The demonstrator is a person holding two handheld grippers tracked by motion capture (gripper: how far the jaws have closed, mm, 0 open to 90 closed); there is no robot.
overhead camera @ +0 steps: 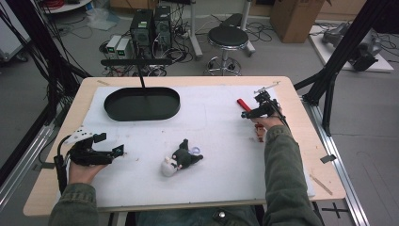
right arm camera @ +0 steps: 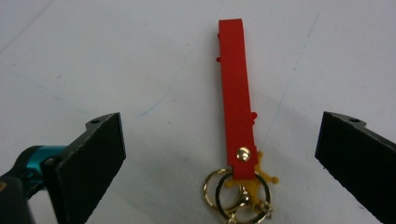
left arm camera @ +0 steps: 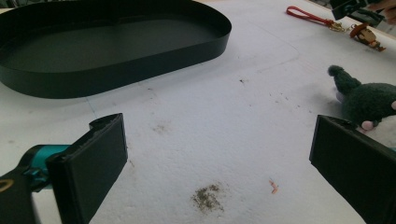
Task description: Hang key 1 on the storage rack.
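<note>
A red strap keychain (right arm camera: pixel 237 98) with gold rings lies flat on the white mat, straight ahead of my right gripper (right arm camera: pixel 219 154), whose jaws stand wide open on either side of it. From above, that right gripper (overhead camera: pixel 258 109) hovers over the red strap (overhead camera: pixel 243 104) at the table's far right. A dark plush toy (overhead camera: pixel 182 159) with a white head lies near the front middle. My left gripper (overhead camera: pixel 110 147) is open at the front left, held low over bare mat (left arm camera: pixel 210 140), with the plush (left arm camera: pixel 369 100) off to its right. A black oval tray (overhead camera: pixel 142 103) sits empty at the back left.
A thin black stand (overhead camera: pixel 141 75) rises at the tray's far side. A small brown charm (left arm camera: pixel 366 35) lies by the red strap (left arm camera: pixel 310 15). Dirt specks (left arm camera: pixel 208 198) mark the mat. Beyond the wooden table (overhead camera: pixel 188 80) stand a stool (overhead camera: pixel 227 40) and computer boxes (overhead camera: pixel 150 28).
</note>
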